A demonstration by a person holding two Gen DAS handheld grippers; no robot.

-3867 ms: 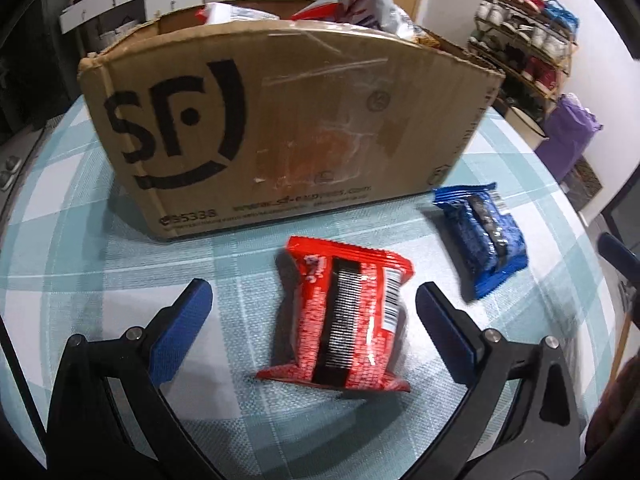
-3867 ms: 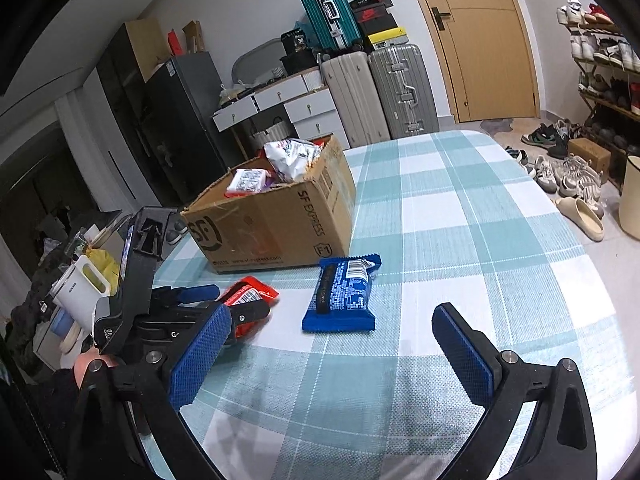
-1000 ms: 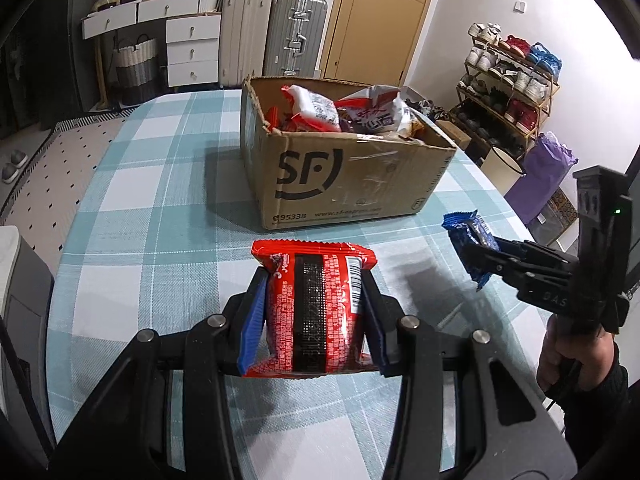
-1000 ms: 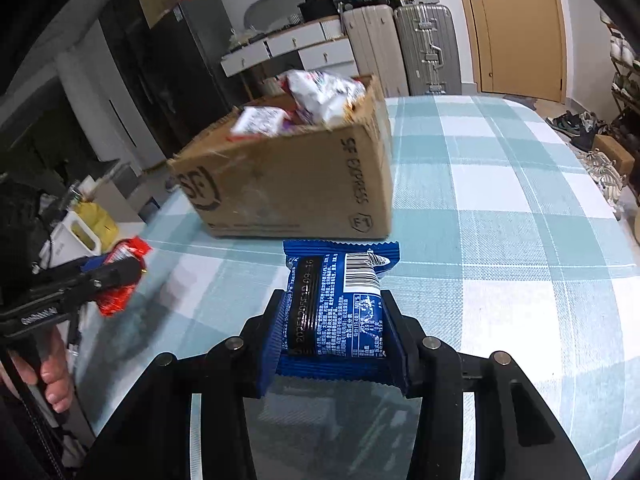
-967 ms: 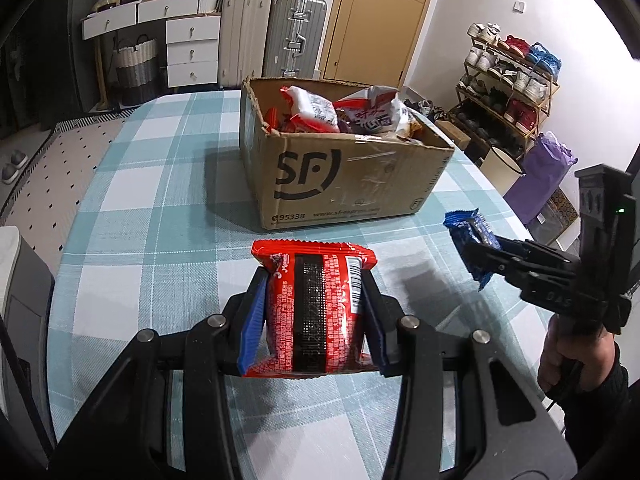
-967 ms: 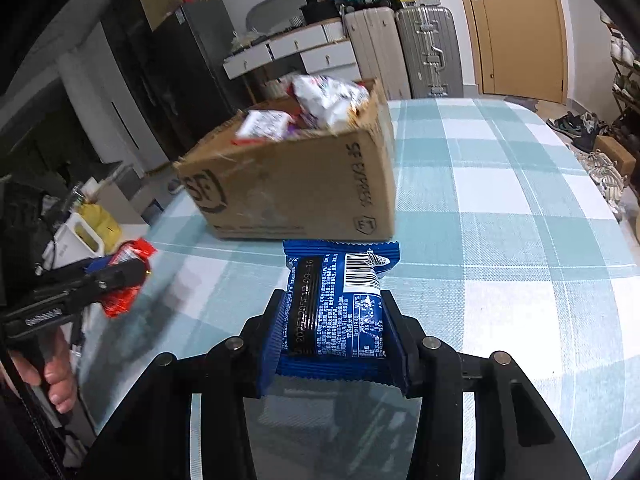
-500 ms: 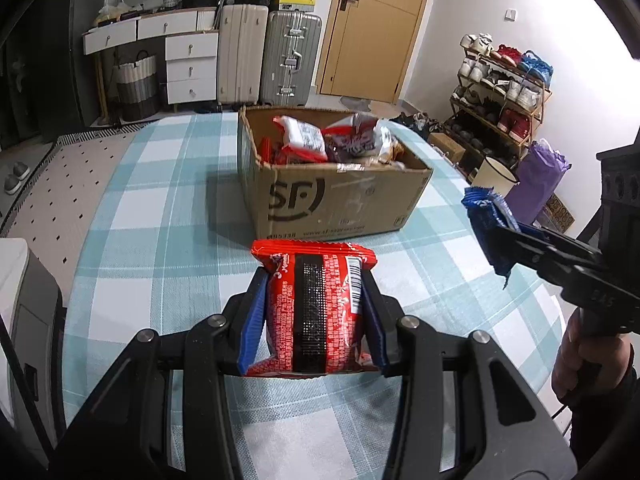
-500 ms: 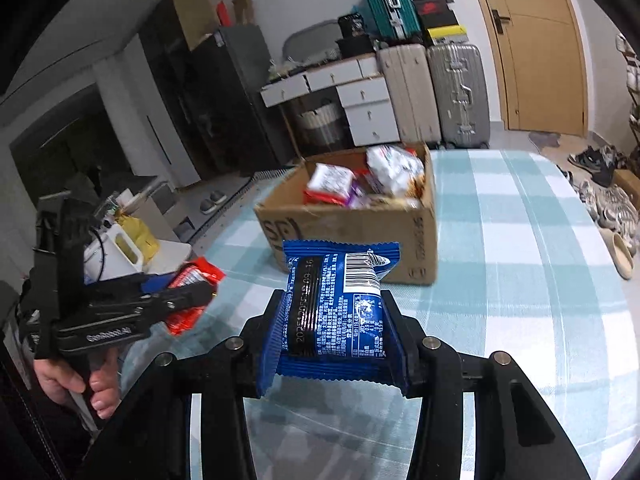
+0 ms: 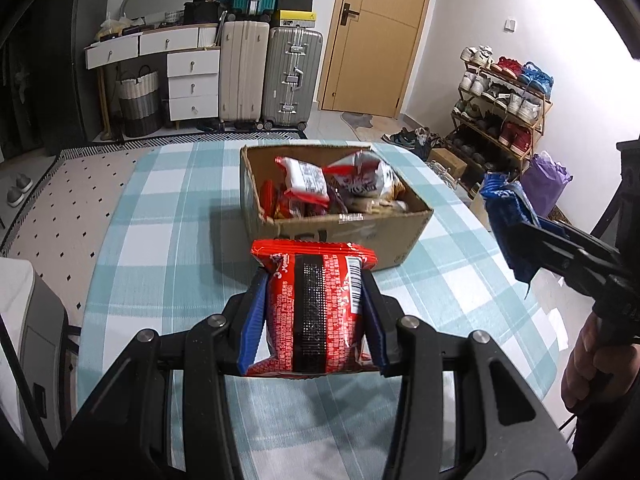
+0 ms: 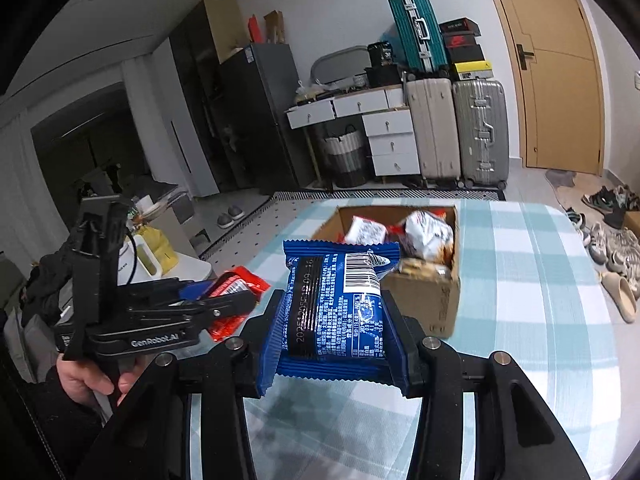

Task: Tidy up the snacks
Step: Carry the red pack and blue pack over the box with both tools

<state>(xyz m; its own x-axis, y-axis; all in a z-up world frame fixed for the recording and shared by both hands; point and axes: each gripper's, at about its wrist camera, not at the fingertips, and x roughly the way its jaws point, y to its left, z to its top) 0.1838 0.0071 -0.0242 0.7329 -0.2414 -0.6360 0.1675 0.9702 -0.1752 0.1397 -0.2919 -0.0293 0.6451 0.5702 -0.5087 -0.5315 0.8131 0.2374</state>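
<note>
My left gripper (image 9: 312,316) is shut on a red snack packet (image 9: 314,308) and holds it in the air, short of the cardboard box (image 9: 340,236). My right gripper (image 10: 336,320) is shut on a blue snack packet (image 10: 336,304), also raised above the table. The open box (image 10: 424,300) holds several snack bags. In the left wrist view the blue packet (image 9: 508,216) shows at the right, right of the box. In the right wrist view the red packet (image 10: 236,296) shows at the left.
The table has a teal and white checked cloth (image 9: 168,216). Suitcases (image 9: 296,76), drawers (image 9: 192,80) and a door stand beyond it. A shoe rack (image 9: 500,112) and a purple bag (image 9: 546,180) are at the right. A white appliance (image 10: 152,256) sits left of the table.
Both grippers closed on their packets and lifted them off the table. Over the last second both rose higher, so the box's inside now shows from above.
</note>
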